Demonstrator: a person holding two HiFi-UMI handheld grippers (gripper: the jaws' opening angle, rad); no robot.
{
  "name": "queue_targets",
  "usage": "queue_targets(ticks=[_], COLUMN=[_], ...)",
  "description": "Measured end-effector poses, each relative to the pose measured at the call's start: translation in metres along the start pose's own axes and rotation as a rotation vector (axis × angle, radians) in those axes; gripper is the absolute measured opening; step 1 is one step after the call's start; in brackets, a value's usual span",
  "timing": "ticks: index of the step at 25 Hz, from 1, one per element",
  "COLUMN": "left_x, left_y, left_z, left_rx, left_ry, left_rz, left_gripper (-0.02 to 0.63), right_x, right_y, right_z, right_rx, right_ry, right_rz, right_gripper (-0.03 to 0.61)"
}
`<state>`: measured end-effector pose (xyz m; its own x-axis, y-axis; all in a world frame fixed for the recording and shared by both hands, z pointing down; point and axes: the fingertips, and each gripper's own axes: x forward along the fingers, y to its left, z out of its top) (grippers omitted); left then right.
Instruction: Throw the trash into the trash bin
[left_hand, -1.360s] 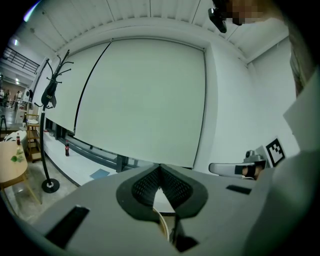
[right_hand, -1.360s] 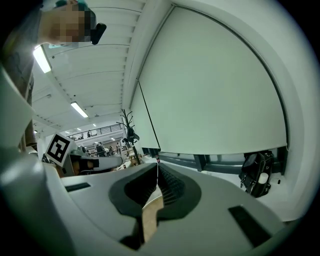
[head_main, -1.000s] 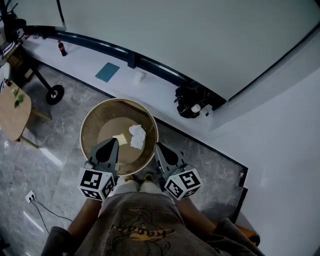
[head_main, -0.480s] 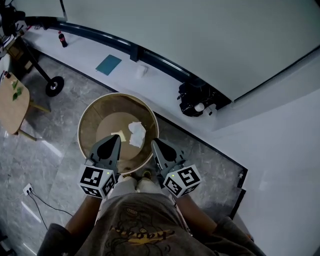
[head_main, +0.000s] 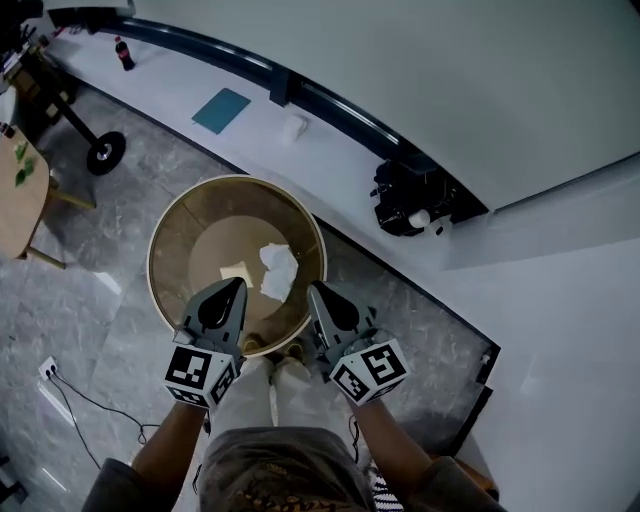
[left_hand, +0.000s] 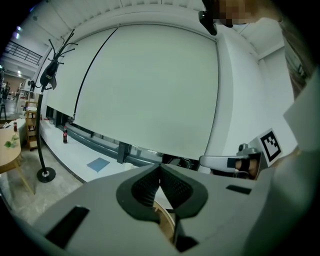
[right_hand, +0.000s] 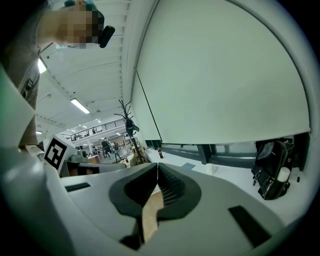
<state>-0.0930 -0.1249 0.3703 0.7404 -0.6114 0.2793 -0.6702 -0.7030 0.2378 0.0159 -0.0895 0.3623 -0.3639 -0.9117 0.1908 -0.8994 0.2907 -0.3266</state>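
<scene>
A round tan trash bin (head_main: 185, 235) stands on the grey floor in front of the person. On its bottom lie a crumpled white paper (head_main: 278, 270) and a small pale yellow scrap (head_main: 236, 272). My left gripper (head_main: 238, 286) hangs over the bin's near rim, jaws shut with nothing between them. My right gripper (head_main: 313, 291) is just outside the rim on the right, also shut and empty. In the left gripper view the left gripper (left_hand: 160, 167) has its pads pressed together. The right gripper view shows the right gripper (right_hand: 157, 166) the same way, with the bin's wall (right_hand: 150, 215) below the jaws.
A white ledge runs along the wall behind the bin, with a black bag (head_main: 415, 195), a teal mat (head_main: 222, 110), a white cup (head_main: 294, 127) and a cola bottle (head_main: 124, 53) on it. A wooden table (head_main: 15, 195) and a stand's round base (head_main: 105, 152) are at the left.
Both grippers have sunk lower toward the bin's near rim and stay shut. The trash inside the bin has not moved.
</scene>
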Motion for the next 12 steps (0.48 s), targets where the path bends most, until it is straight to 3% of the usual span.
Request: queue_targets(ticks=[12], left_x=[0.057], left_y=[0.034], left_z=[-0.106], left_rx=[-0.026], left_ry=[0.04], left_rz=[0.005], left_gripper=[0.014], right_x=[0.045], right_y=[-0.049], right_z=[-0.093], right_rx=[0.021], right_ry=[0.037], right_rz=[0.002], right_gripper=[0.02])
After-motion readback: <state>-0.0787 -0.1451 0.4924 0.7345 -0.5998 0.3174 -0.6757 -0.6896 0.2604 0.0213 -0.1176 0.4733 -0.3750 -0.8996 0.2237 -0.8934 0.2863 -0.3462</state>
